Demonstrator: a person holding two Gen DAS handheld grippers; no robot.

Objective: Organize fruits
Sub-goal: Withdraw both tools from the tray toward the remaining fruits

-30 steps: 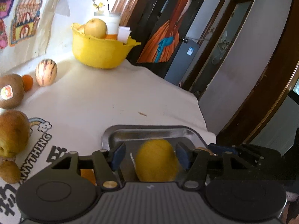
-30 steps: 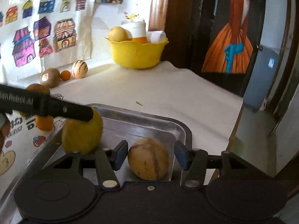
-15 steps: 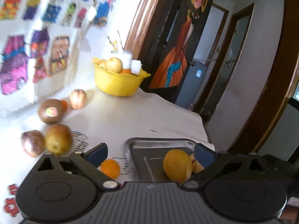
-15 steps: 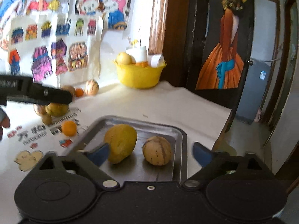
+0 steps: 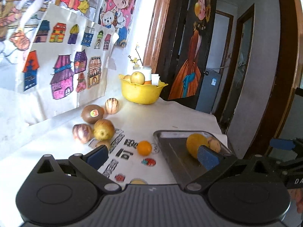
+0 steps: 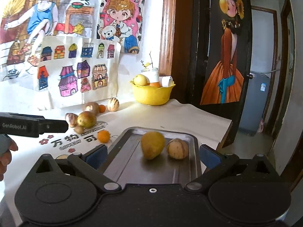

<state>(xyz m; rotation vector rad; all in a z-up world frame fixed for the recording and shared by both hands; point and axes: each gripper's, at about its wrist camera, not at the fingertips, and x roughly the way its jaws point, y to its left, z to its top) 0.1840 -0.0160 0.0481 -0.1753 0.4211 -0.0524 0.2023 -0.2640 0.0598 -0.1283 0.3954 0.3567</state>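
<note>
A metal tray point(image 6: 130, 162) lies at the table's near right and holds a yellow mango point(image 6: 152, 144) and a striped round melon point(image 6: 177, 149). Both also show in the left wrist view: the tray point(image 5: 170, 145), the mango point(image 5: 195, 145). My left gripper point(image 5: 152, 156) is open and empty, raised above the table left of the tray. My right gripper point(image 6: 151, 155) is open and empty, raised over the tray's near end. Loose fruit lies on the cloth: a small orange point(image 5: 144, 148), a pear point(image 5: 103, 129), a striped fruit point(image 5: 82, 133), a stickered kiwi point(image 5: 92, 113) and another striped melon point(image 5: 112, 106).
A yellow bowl point(image 5: 142, 92) with fruit, a jar and a carton stands at the back by the wall. Drawings hang on the wall to the left. The table's right edge drops off just past the tray. The left gripper's body point(image 6: 34, 126) shows at the right view's left.
The left gripper let go of the mango in the tray, opened wide, and drew back up and to the left. The right gripper opened and rose away from the striped melon.
</note>
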